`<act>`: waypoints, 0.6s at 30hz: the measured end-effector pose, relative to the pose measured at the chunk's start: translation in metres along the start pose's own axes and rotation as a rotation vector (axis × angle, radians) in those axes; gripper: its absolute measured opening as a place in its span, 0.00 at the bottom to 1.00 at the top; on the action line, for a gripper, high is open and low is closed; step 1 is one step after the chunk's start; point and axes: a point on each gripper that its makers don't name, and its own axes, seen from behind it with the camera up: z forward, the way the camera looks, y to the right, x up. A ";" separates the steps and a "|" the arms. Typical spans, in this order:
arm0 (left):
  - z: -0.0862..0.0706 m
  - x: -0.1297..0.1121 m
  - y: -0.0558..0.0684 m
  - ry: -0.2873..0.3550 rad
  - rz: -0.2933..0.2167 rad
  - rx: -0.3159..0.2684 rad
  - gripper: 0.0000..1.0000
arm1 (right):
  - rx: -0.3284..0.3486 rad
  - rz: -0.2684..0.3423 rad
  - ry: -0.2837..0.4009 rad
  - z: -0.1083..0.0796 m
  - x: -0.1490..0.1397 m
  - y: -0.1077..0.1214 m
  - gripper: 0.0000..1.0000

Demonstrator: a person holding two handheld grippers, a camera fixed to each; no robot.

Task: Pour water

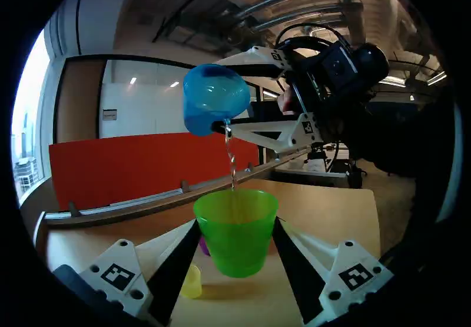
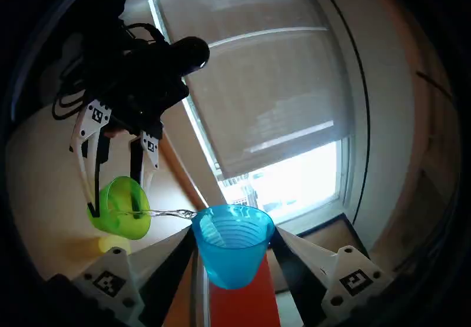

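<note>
My left gripper point(image 1: 236, 239) is shut on a green cup point(image 1: 236, 231), held upright just above the wooden table point(image 1: 329, 209). Above it, the blue cup point(image 1: 212, 99) is tipped over in the right gripper point(image 1: 235, 100), and a thin stream of water point(image 1: 231, 161) falls from its rim into the green cup. In the right gripper view, my right gripper point(image 2: 234, 250) is shut on the blue cup point(image 2: 233, 246). Water point(image 2: 165, 213) runs from its rim to the green cup point(image 2: 119, 206), which the left gripper point(image 2: 118, 194) holds.
A small yellow cup point(image 1: 191, 282) and a purple object point(image 1: 203, 246) stand on the table beside the green cup. A red panel point(image 1: 135, 165) runs along the table's far edge. A bright window with a blind point(image 2: 277, 109) shows in the right gripper view.
</note>
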 end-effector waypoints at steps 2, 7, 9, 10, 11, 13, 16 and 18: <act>0.000 0.000 0.000 -0.001 0.000 0.000 0.83 | 0.000 -0.007 0.000 0.000 0.000 0.000 0.90; 0.000 -0.001 0.001 -0.001 0.001 0.000 0.83 | -0.002 -0.016 0.001 -0.001 0.000 -0.001 0.90; 0.000 0.000 0.001 -0.002 0.001 -0.001 0.83 | -0.003 -0.019 0.001 -0.001 0.000 0.000 0.90; 0.000 0.000 0.001 -0.002 0.001 -0.001 0.84 | -0.004 -0.021 0.001 -0.001 0.000 0.000 0.90; 0.000 0.000 0.001 -0.002 0.002 -0.001 0.84 | -0.006 -0.023 0.001 -0.001 0.000 0.001 0.90; 0.000 0.000 0.001 -0.002 0.003 -0.001 0.83 | -0.007 -0.026 0.002 -0.002 0.000 0.002 0.90; 0.001 0.000 0.001 -0.001 0.002 -0.002 0.84 | -0.009 -0.030 0.002 -0.002 0.000 0.004 0.90; 0.001 0.000 0.001 -0.001 0.002 -0.002 0.83 | -0.010 -0.034 0.001 -0.003 0.000 0.005 0.90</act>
